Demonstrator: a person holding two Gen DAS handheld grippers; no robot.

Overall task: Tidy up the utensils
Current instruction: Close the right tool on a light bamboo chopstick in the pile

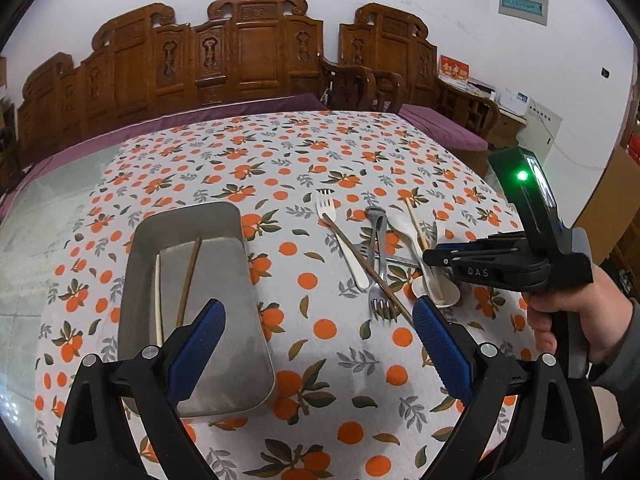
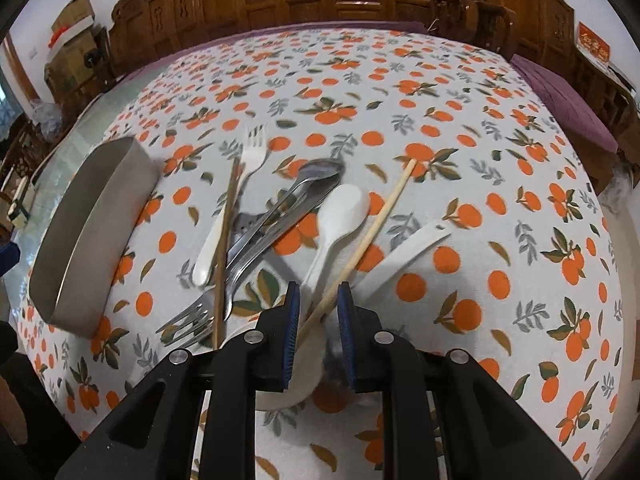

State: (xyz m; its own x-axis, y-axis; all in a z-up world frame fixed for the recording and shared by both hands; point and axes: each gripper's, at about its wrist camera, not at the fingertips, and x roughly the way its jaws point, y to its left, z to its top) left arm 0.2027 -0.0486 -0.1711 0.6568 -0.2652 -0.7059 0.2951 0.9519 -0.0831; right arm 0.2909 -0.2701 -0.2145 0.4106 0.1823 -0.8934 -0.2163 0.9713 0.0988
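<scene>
Just between the blue pads of the right gripper (image 2: 318, 308) lies a pale wooden chopstick (image 2: 372, 232), slanting up and away to the right; the jaws stand narrowly apart and whether they press it I cannot tell. Beside it to the left lie a white plastic spoon (image 2: 336, 220), tangled steel cutlery (image 2: 280, 220), a dark brown chopstick (image 2: 224, 240) and a white plastic fork (image 2: 228, 216). A white spatula handle (image 2: 404, 256) lies to the right. Farther left sits the grey metal tray (image 1: 248, 288), holding one pale and one brown chopstick, under the wide-open, empty left gripper (image 1: 316, 320). All rests on an orange-print tablecloth (image 2: 480, 160).
</scene>
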